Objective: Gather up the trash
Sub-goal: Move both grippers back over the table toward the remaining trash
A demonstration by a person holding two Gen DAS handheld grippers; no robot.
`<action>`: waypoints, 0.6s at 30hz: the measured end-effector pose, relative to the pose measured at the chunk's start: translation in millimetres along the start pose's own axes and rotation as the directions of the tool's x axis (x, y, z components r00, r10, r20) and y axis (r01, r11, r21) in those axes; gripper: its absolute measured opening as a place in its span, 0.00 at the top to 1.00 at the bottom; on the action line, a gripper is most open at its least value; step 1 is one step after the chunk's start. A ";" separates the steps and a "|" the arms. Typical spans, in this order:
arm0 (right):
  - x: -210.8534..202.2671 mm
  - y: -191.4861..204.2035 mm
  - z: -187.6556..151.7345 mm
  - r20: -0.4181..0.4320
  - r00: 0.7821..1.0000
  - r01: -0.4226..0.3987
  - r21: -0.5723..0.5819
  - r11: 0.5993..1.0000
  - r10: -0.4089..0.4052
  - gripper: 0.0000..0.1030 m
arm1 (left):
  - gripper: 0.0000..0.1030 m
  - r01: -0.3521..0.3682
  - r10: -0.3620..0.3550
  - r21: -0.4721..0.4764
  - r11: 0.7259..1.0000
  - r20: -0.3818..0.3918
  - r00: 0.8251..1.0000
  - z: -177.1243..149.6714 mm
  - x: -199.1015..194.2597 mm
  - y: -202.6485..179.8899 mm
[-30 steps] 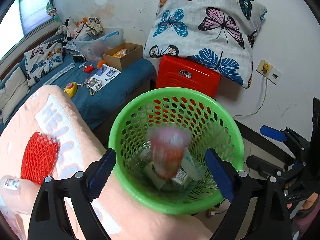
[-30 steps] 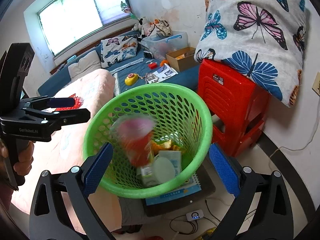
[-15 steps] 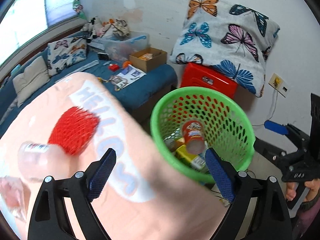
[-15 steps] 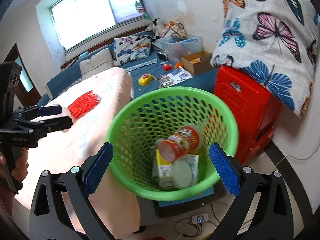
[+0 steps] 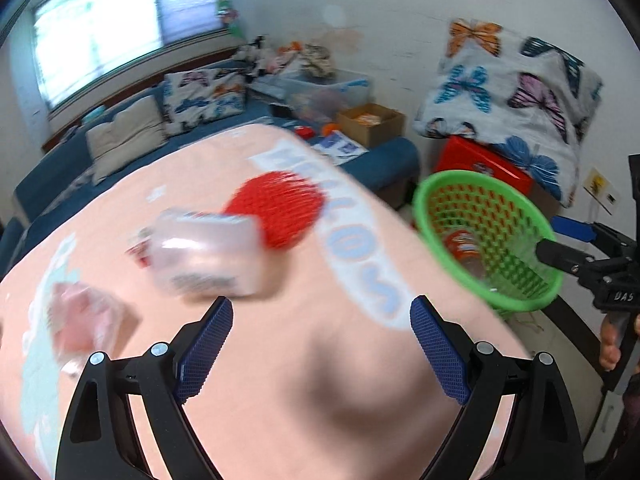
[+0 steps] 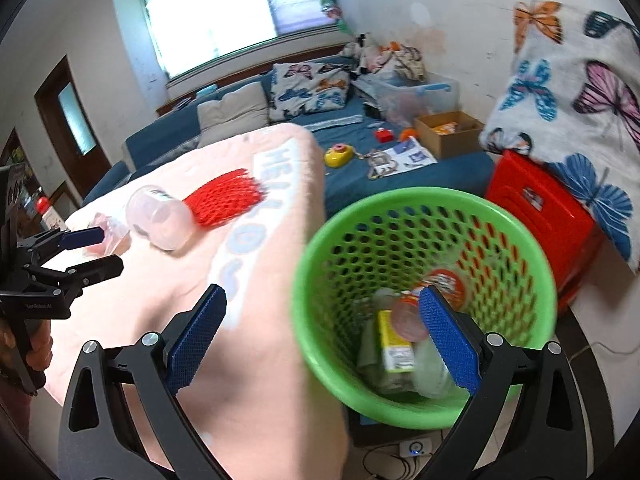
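Note:
A green mesh basket (image 6: 320, 240) (image 5: 540, 220) stands beside the pink blanket (image 6: 260, 340) (image 5: 320, 360); inside lie a red can (image 6: 448, 284) (image 5: 460, 242), a yellow carton (image 6: 394, 344) and other wrappers. On the blanket lie a clear plastic cup (image 6: 158, 218) (image 5: 204, 254), a red foam net (image 6: 226, 196) (image 5: 280, 208) and a pinkish crumpled wrapper (image 5: 80, 324). My left gripper (image 5: 320, 344) hovers open over the blanket, near the cup. My right gripper (image 6: 324, 332) is open and empty above the basket's left rim.
A red plastic stool (image 6: 540, 216) with a butterfly cushion (image 6: 580, 92) stands behind the basket. A blue sofa bed (image 6: 400, 176) holds a cardboard box (image 6: 448, 134), papers and toys. Cables and a small device (image 6: 416, 447) lie on the floor under the basket.
The red can fell into the basket and settled there. My left gripper swung left from the basket toward the cup and net on the blanket. The right view shifted left too.

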State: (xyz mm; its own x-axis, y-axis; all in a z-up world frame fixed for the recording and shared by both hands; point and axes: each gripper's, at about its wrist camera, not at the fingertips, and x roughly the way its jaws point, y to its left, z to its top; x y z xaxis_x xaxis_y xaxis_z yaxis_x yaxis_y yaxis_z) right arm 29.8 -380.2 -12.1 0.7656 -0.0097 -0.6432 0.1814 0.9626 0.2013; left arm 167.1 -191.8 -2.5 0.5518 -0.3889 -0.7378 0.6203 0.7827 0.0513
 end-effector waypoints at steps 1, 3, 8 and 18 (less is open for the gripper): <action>3.7 5.7 2.0 -0.003 1.000 -0.008 -0.008 1.000 0.008 0.07 | 0.15 -0.012 0.012 -0.013 1.000 -0.003 1.000 -3.5 -1.3 9.4; 10.8 15.9 5.6 -0.009 1.000 -0.022 -0.024 0.999 0.021 0.07 | 0.15 -0.046 0.046 -0.038 0.998 -0.007 0.999 -10.2 -3.2 27.3; 25.5 38.9 13.0 -0.024 0.999 -0.050 -0.051 0.997 0.049 0.07 | 0.15 -0.131 0.131 -0.094 0.987 -0.010 0.991 -26.0 -11.1 77.6; 53.9 81.0 25.6 -0.061 0.995 -0.085 -0.086 0.993 0.080 0.07 | 0.10 -0.293 0.291 -0.182 0.938 -0.040 0.956 -42.2 -14.2 178.9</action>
State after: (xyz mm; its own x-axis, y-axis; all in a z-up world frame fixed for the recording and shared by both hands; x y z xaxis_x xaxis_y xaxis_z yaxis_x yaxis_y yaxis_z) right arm 101.6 -309.6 -11.5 0.7386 0.0841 -0.6688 0.0617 0.9796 0.1913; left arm 246.7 -25.7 -11.3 0.6859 -0.1245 -0.7169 0.3187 0.9372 0.1421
